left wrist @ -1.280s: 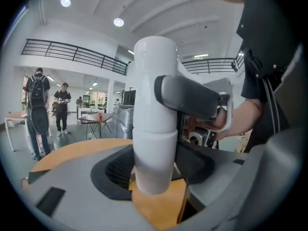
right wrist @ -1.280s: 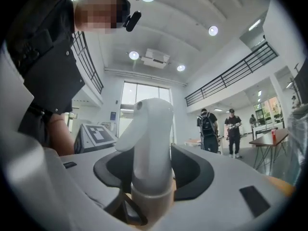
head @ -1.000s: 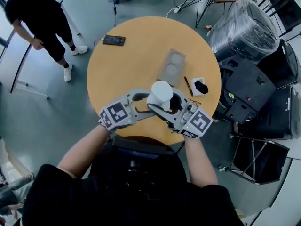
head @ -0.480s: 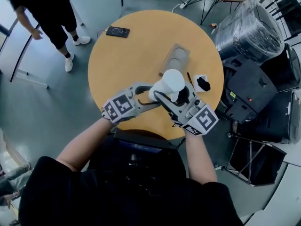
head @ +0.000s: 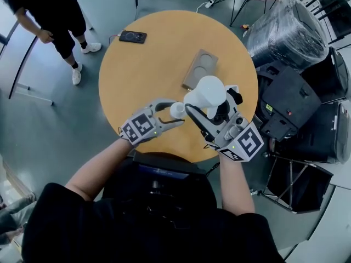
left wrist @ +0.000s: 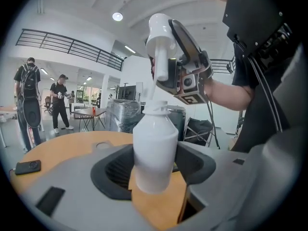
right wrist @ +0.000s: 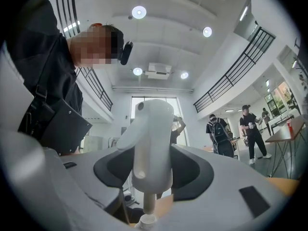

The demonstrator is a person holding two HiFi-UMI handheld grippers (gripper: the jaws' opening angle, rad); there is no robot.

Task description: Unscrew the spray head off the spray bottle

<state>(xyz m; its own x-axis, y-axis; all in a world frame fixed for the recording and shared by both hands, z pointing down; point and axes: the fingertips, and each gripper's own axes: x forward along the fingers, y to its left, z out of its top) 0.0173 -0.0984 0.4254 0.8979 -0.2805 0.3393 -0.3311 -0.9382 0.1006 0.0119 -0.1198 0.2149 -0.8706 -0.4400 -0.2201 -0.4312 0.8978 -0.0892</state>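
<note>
My left gripper (head: 170,113) is shut on the white bottle (head: 177,110), holding it upright over the round wooden table (head: 148,70). In the left gripper view the bottle (left wrist: 155,148) sits between the dark pads with its threaded neck bare. My right gripper (head: 208,106) is shut on the white spray head (head: 210,90), held up and to the right of the bottle. The spray head (left wrist: 160,37) hangs clear above the neck. The thin dip tube (right wrist: 150,203) still reaches down from the spray head (right wrist: 151,138) into the bottle's mouth (right wrist: 146,221).
A phone (head: 133,36) lies at the table's far left edge. A grey tray (head: 200,69) with two round recesses lies mid-table, a small white box (head: 233,91) beside my right gripper. A person (head: 49,10) stands at far left. Black cases (head: 288,100) and a wrapped bundle (head: 285,32) crowd the right.
The right gripper has risen and drawn to the right with the spray head, off the bottle's neck. The left gripper has sunk a little with the bottle.
</note>
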